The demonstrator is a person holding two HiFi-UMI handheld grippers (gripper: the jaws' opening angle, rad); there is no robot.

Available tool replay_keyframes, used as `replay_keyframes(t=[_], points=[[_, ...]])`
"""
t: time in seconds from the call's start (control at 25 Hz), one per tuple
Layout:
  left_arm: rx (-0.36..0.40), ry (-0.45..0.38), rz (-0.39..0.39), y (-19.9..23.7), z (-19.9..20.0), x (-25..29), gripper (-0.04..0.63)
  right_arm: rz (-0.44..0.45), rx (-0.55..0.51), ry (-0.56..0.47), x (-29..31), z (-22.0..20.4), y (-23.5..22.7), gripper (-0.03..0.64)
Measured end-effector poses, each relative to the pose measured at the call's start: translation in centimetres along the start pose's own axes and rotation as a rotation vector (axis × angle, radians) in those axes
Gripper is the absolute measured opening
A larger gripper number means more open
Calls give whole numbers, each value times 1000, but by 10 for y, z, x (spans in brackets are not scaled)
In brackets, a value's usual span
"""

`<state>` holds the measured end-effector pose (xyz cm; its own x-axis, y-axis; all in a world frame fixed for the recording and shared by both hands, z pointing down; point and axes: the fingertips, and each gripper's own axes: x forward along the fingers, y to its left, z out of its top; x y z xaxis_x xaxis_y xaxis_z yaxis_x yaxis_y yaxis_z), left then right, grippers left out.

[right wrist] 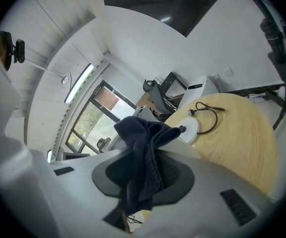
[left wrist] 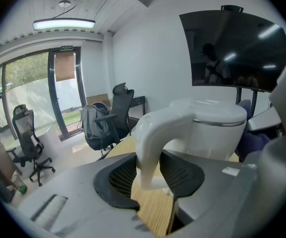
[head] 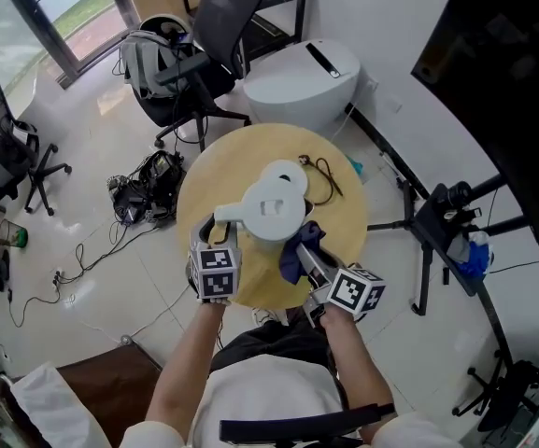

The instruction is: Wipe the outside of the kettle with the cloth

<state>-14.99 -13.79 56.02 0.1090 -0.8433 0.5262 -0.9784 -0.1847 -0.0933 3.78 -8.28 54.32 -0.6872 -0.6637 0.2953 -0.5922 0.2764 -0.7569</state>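
table (head: 344,236) carries the kettle (head: 274,203) near its middle. left gripper (left wrist: 150,172) is clamped on the kettle's handle (left wrist: 152,128). right gripper (right wrist: 147,177) pinches the bunched dark cloth (right wrist: 143,133) beside the kettle wall. risk: a hard wipe twists the handle in the pads or pulls the cloth out. only the left gripper view shows the pads biting the handle; the head view hides that.

A white kettle (head: 274,203), a navy cloth (head: 297,250), a black cord (head: 325,177) and a pale, wood-grained table (head: 344,227) are seen above an off-white floor (head: 92,157).
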Motion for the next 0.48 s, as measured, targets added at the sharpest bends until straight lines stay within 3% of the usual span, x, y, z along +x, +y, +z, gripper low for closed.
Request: replay_keyframes(t=[0.48], points=[[7, 11, -80, -13, -6, -17, 158, -145, 68, 37, 31, -27, -72, 98]])
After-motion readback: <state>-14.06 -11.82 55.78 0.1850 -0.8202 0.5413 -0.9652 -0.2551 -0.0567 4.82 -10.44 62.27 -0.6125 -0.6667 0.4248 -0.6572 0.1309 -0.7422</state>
